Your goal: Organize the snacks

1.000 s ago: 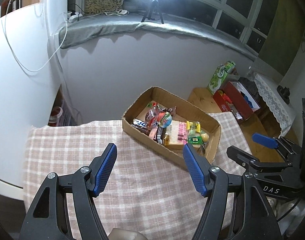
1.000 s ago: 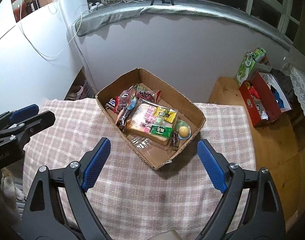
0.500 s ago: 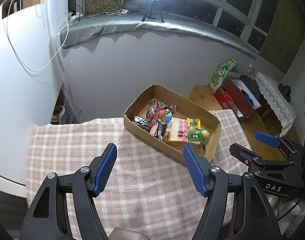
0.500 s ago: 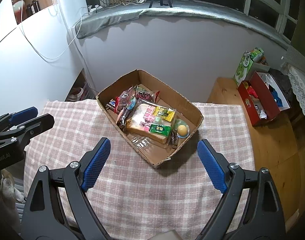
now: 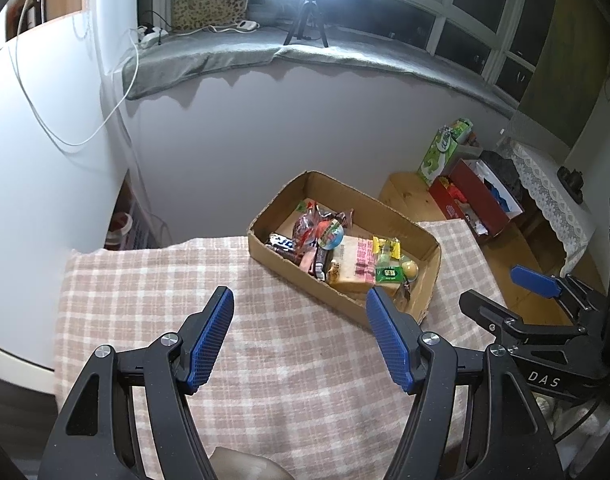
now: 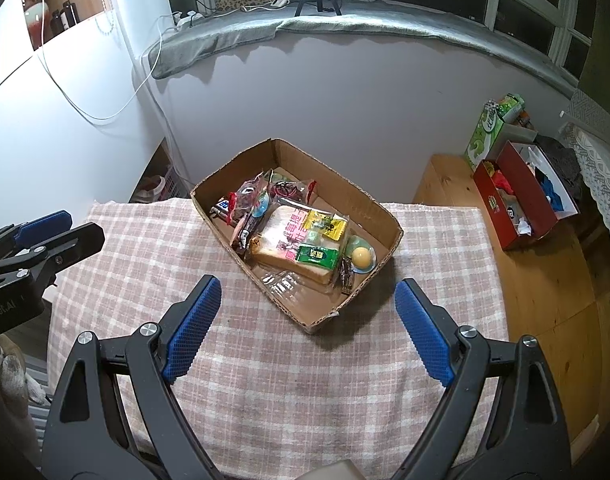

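Left gripper (image 5: 299,334): jaws spread wide, nothing between the blue ribbed pads (image 5: 211,338), held above the pink checked tablecloth (image 5: 153,288), well short of the cardboard box (image 5: 425,240). Right gripper (image 6: 307,334): likewise spread wide and empty, aimed at the near corner of the same cardboard box (image 6: 389,216), not touching it; seen also from the side at the right edge of the left wrist view (image 5: 533,280). Box: open-topped, set askew on the far half of the cloth, toward the grey wall. Contents, all inside: wrapped loaf of sliced bread (image 6: 293,240) lying flat in the middle; small green packet (image 6: 317,256) and yellow packet (image 6: 325,224) on top of it; clear cup with a yellow ball-shaped sweet (image 6: 363,257) just beside the bread at the right-hand wall; dark chocolate bar (image 6: 245,232) and reddish crinkled wrappers (image 6: 247,196) piled at the left end; round blue-green sweet (image 6: 262,204) among them. Off the table, to the right on wooden flooring: red box (image 6: 521,200) of odds and ends, green carton (image 6: 485,136) behind it.
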The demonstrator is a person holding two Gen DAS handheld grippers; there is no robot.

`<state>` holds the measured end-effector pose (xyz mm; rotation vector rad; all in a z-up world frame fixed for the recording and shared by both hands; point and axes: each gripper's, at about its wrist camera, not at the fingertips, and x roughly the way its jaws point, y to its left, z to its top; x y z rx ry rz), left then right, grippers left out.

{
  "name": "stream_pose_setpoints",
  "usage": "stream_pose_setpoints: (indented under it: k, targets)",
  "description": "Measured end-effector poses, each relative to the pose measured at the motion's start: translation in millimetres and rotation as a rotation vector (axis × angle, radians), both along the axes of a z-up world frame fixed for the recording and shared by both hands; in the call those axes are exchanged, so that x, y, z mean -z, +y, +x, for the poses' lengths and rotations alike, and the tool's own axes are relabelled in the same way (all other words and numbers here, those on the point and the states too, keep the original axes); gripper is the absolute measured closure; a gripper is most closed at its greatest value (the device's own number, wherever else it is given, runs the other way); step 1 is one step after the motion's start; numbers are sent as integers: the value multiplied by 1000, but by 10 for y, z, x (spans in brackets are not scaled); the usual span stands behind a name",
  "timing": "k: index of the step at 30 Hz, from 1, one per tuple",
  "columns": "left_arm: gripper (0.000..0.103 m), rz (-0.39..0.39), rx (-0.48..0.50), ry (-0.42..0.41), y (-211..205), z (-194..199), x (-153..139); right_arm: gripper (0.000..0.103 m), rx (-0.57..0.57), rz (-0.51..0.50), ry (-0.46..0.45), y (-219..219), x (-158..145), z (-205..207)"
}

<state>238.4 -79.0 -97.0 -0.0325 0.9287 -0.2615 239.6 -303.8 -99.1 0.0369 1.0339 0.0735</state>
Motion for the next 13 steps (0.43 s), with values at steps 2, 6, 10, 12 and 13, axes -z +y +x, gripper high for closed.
stream_pose_setpoints:
  k: [2, 6, 10, 12, 13]
  targets:
    - [34, 3, 0, -4, -4, -7, -7, 12, -2, 0, 1, 1, 0, 1]
    - [34, -1, 0, -6, -8, -10, -13, 12, 1, -6, -2, -1, 2, -13]
    - [35, -4, 12, -27, -8, -21, -23, 12, 2, -4, -1, -4, 3, -17]
    - [35, 0, 14, -30, -9, -20, -19, 12, 2, -6, -1, -3, 4, -16]
    - [35, 4, 13, -31, -10, -21, -17, 12, 3, -7, -1, -2, 5, -17]
